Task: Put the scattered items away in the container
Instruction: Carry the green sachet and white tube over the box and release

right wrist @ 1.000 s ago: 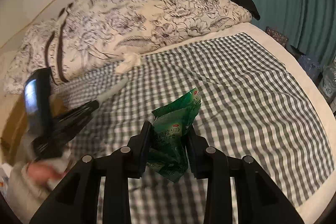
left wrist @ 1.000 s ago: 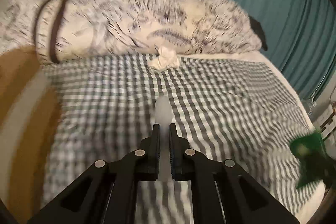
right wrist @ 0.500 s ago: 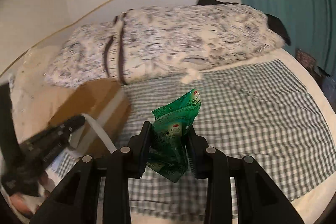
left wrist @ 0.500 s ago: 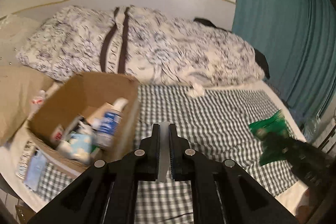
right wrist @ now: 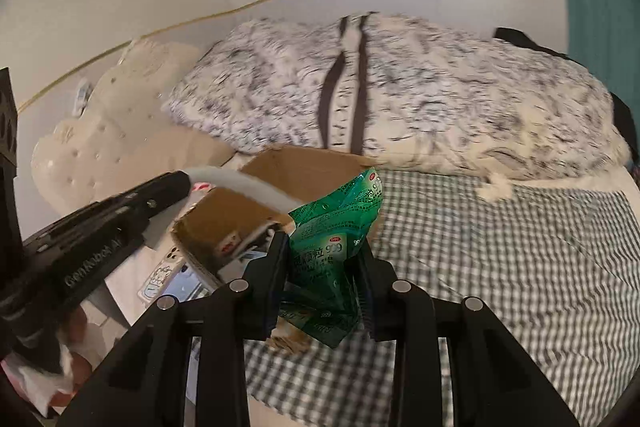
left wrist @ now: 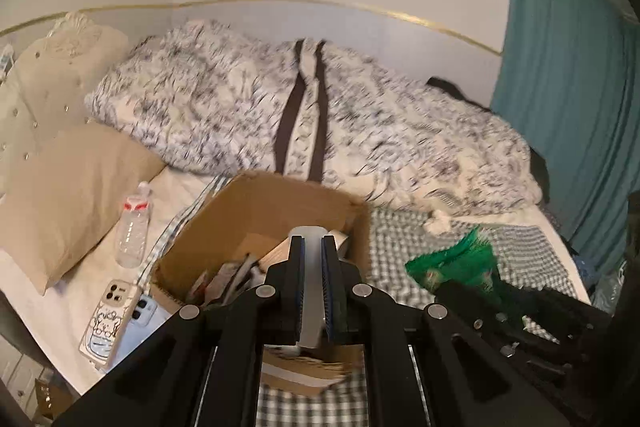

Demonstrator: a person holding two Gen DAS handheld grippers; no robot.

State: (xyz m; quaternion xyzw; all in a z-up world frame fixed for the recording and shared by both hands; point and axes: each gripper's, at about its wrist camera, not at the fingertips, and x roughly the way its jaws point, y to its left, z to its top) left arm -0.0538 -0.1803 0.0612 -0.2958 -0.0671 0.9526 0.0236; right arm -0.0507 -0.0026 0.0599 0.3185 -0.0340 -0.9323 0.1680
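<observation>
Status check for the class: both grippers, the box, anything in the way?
Left gripper shut on white strip. Right gripper shut on green packet. Cardboard box open below, nothing blocking.

Green packet (right wrist: 340, 227), brown cardboard box (left wrist: 256, 211), grey-and-white checked sheet (right wrist: 500, 247), teal curtain (left wrist: 568, 67), black-flecked white duvet (left wrist: 400, 131).

You had the cardboard box (left wrist: 256, 211) standing on the checked sheet (left wrist: 524, 247), directly ahead of the left gripper (left wrist: 312, 243). Behind the box lay the duvet (left wrist: 360, 123), along the wall. To the box's left lay a bottle (left wrist: 132, 231) beside a pillow (left wrist: 64, 199), with what appeared to be two phones (left wrist: 116, 319) nearer you. The packet (right wrist: 332, 247) sat between the right gripper's (right wrist: 320, 259) jaws, right of the box.
</observation>
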